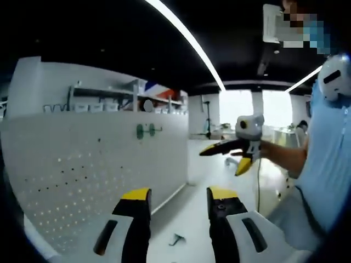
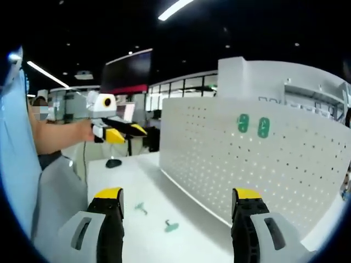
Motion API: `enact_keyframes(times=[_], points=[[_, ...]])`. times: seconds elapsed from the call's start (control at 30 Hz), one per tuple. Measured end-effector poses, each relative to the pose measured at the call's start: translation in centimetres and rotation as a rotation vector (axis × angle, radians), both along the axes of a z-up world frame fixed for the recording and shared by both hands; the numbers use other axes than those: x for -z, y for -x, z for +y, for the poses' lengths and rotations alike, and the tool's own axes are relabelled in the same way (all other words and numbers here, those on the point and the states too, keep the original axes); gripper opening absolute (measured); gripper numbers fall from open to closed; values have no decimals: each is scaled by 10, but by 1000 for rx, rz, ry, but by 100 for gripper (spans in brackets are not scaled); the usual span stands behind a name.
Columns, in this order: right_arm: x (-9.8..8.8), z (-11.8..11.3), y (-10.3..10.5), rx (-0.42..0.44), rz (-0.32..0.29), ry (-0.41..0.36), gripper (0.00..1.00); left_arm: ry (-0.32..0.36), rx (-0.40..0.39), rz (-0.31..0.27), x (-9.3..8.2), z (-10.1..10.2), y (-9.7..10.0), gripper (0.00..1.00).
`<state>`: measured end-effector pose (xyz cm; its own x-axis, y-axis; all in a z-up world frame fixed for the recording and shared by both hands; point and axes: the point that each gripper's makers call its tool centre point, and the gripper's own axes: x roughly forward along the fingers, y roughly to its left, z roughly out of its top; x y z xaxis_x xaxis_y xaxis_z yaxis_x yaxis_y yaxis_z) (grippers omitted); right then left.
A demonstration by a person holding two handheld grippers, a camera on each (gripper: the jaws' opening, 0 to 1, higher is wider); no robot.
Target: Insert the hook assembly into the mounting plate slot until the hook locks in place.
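A white pegboard mounting plate (image 1: 82,170) stands upright on the white table (image 1: 192,219). Two green mounting pieces (image 2: 253,125) hang high on the pegboard (image 2: 263,164), and they look like small green hooks (image 1: 143,130) in the left gripper view. Two loose green hook parts (image 2: 141,207) (image 2: 171,226) lie on the table (image 2: 120,175) before the board; one of them (image 1: 176,239) lies between my left jaws. My left gripper (image 1: 178,193) is open and holds nothing. My right gripper (image 2: 178,194) is open wide and holds nothing. Both grippers hover above the table, apart from the hooks.
The person in a light blue shirt (image 1: 329,164) stands at the table's side, holding the right gripper (image 1: 224,158) and the left gripper (image 2: 131,135) in the air. A small dark object (image 2: 113,163) lies at the table's far end. Shelves (image 1: 104,96) rise behind the pegboard.
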<state>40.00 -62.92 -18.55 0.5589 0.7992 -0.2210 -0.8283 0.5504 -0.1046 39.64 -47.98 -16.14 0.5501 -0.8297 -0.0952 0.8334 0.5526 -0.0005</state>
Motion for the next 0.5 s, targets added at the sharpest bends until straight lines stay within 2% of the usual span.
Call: enact_keyframes(times=[0.5], points=[[28, 26, 4, -81, 60, 21, 76, -15, -52, 20, 14, 15, 17, 41]])
